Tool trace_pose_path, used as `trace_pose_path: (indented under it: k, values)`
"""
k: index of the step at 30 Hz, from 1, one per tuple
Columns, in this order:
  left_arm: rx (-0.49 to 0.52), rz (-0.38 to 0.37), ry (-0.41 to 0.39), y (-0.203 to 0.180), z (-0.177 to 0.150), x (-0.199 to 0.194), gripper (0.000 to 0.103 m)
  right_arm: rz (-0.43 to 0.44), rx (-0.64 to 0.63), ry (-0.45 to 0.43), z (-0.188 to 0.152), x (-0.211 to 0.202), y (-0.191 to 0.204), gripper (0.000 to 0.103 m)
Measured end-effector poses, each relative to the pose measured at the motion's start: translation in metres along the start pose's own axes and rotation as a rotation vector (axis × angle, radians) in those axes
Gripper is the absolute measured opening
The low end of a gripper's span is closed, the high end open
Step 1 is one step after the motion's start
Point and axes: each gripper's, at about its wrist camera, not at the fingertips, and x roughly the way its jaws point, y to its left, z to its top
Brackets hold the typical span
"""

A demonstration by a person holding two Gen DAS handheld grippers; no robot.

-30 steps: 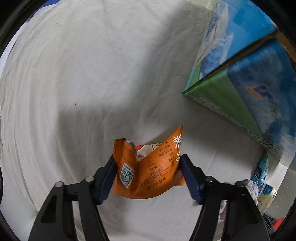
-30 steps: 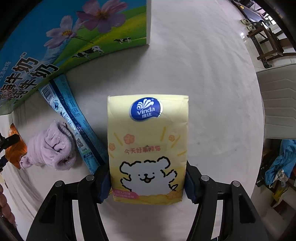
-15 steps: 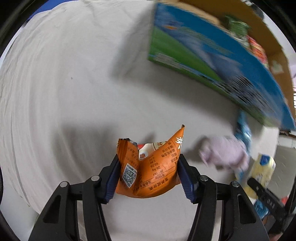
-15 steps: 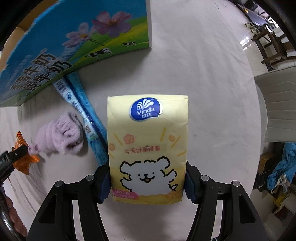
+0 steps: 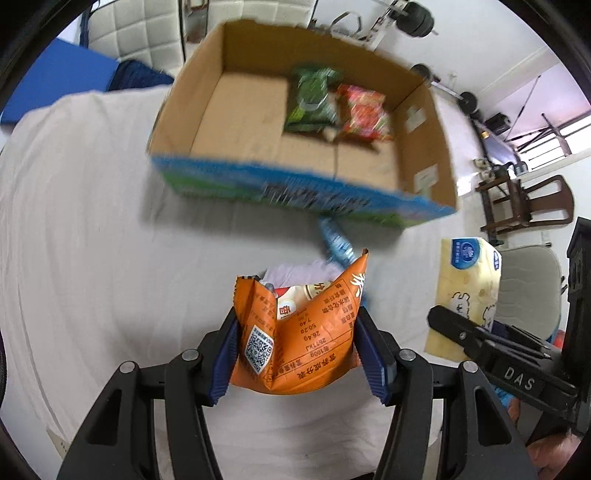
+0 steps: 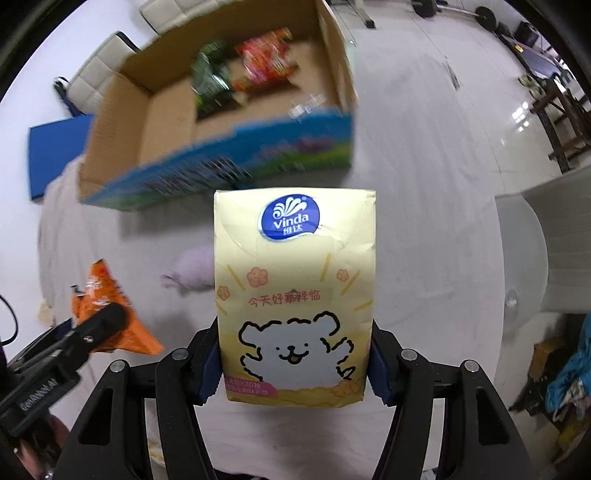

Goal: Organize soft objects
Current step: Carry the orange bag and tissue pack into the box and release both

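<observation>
My left gripper [image 5: 295,350] is shut on an orange snack bag [image 5: 303,332] and holds it above the white cloth. My right gripper [image 6: 295,362] is shut on a yellow Vinda tissue pack [image 6: 295,295], also lifted; the pack shows in the left wrist view [image 5: 465,291]. An open cardboard box [image 5: 424,147] with blue and green sides stands ahead; it holds a green snack bag [image 5: 312,99] and a red snack bag [image 5: 364,112]. A lilac cloth [image 6: 195,266] and a blue packet [image 5: 334,240] lie on the table in front of the box.
A white cloth [image 5: 92,240] covers the table. A blue mat [image 6: 55,147] and white padded chairs [image 5: 125,29] stand beyond the box. A wooden chair [image 5: 524,206] and gym gear are at the right. The left gripper with the orange bag [image 6: 107,306] shows in the right wrist view.
Both grippers have risen and tilted up with their loads, so the box's open inside now shows. The left gripper has swung right, toward the lilac cloth and the right gripper.
</observation>
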Motion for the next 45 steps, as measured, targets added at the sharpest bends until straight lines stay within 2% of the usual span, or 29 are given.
trace_pose_path:
  k: [3, 6, 11, 15, 20, 26, 35, 39, 45]
  values:
    - [0.014, -0.013, -0.043, -0.02, 0.02, -0.013, 0.056, 0.029, -0.022, -0.037, 0.011, -0.022, 0.011, 0.066]
    - [0.028, -0.016, -0.083, -0.023, 0.046, -0.024, 0.056, 0.044, -0.047, -0.07, 0.026, -0.042, 0.023, 0.066]
    - [0.042, 0.004, -0.133, -0.022, 0.094, -0.038, 0.056, 0.034, -0.077, -0.117, 0.061, -0.058, 0.043, 0.066]
    - [0.049, 0.028, -0.131, -0.02, 0.136, -0.03, 0.056, 0.002, -0.08, -0.14, 0.092, -0.056, 0.052, 0.066]
    - [0.05, 0.056, -0.093, -0.014, 0.188, 0.0, 0.056, -0.04, -0.057, -0.123, 0.139, -0.029, 0.056, 0.066]
    - [0.043, 0.103, -0.03, 0.0, 0.234, 0.049, 0.056, -0.103, -0.042, -0.063, 0.172, 0.023, 0.054, 0.066]
    - [0.054, 0.161, 0.059, 0.009, 0.278, 0.111, 0.056, -0.166, -0.024, 0.047, 0.179, 0.104, 0.043, 0.066]
    - [0.066, 0.169, 0.084, 0.007, 0.286, 0.129, 0.057, -0.186, -0.034, 0.06, 0.178, 0.119, 0.04, 0.066]
    - [0.058, 0.169, 0.136, 0.007, 0.293, 0.144, 0.064, -0.201, -0.059, 0.089, 0.179, 0.13, 0.042, 0.066]
